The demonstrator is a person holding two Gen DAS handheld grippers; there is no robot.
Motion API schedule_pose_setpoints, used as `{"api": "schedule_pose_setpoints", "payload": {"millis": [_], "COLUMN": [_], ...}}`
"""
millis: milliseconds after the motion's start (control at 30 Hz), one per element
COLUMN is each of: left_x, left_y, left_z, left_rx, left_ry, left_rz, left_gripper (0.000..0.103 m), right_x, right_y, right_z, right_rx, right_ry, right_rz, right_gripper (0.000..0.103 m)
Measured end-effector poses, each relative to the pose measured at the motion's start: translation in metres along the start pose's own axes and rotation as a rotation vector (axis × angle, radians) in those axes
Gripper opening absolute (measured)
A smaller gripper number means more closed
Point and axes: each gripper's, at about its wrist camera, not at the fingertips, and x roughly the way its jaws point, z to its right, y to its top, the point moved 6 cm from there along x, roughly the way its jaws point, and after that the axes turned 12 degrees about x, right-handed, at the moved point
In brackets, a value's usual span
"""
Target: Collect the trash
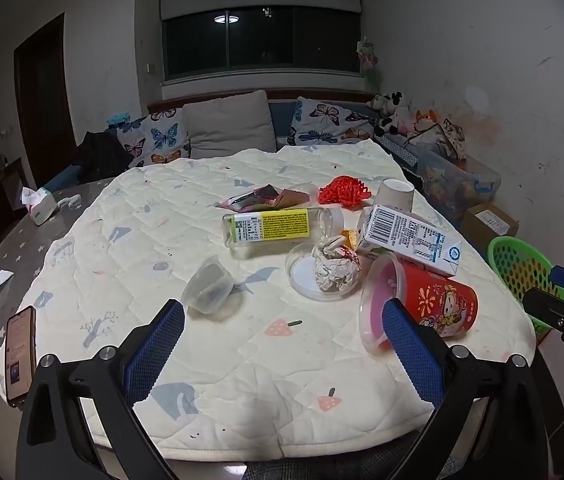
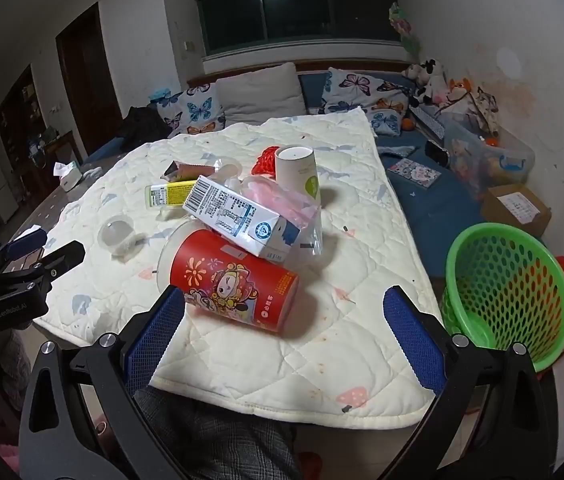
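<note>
Trash lies on a quilted mat [image 1: 202,360] on the table: a red cartoon cup [image 1: 425,304] on its side, a white milk carton [image 1: 409,236], a clear bottle with a yellow label [image 1: 274,226], a small clear cup [image 1: 208,284], crumpled paper [image 1: 333,266] on a clear lid, red netting [image 1: 343,190], a white paper cup [image 1: 395,194] and wrappers [image 1: 266,198]. My left gripper [image 1: 283,320] is open and empty above the mat's near part. My right gripper [image 2: 283,306] is open and empty, with the red cup [image 2: 238,280] just beyond its fingers. A green mesh basket [image 2: 509,292] stands right of the table.
A phone [image 1: 20,356] lies at the mat's left edge. A tissue box [image 1: 40,204] and paper scraps sit on the grey table cover [image 1: 6,252]. A sofa with butterfly pillows [image 1: 166,136] is behind. A cardboard box [image 2: 517,208] and a clear bin are on the floor at right.
</note>
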Motion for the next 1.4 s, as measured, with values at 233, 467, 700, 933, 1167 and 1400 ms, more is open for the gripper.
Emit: {"api": "schedule_pose_setpoints", "payload": {"millis": [233,467,700,933,1167,1400], "left_x": [0.001,0.003,0.003,0.006,0.008,0.014], "left_y": [-0.001,-0.002,-0.001,-0.003,-0.003,-0.001], "left_z": [0.001,0.001,0.001,0.002,0.002,0.004], "left_rx": [0.000,-0.001,-0.001,0.000,-0.001,0.003], "left_ry": [0.000,-0.002,-0.001,0.000,-0.003,-0.018], "left_rz": [-0.002,-0.006,-0.005,-0.009,-0.015,-0.021], "left_gripper": [0.096,0.096,0.096,0.096,0.096,0.096], "right_x": [0.003,0.004,0.008,0.010,0.013,0.016], "right_y": [0.000,0.000,-0.001,-0.002,-0.003,-0.002], "right_z": [-0.001,0.000,-0.004,-0.004,-0.003,-0.001], "right_rx": [0.002,0.003,0.003,0.003,0.002,0.002], "right_ry": [-0.001,0.000,0.000,0.001,0.003,0.006], "right_rz": [-0.002,-0.004,-0.009,-0.011,-0.016,-0.023], "right_gripper": [0.099,0.098,0.098,0.098,0.098,0.098]}}
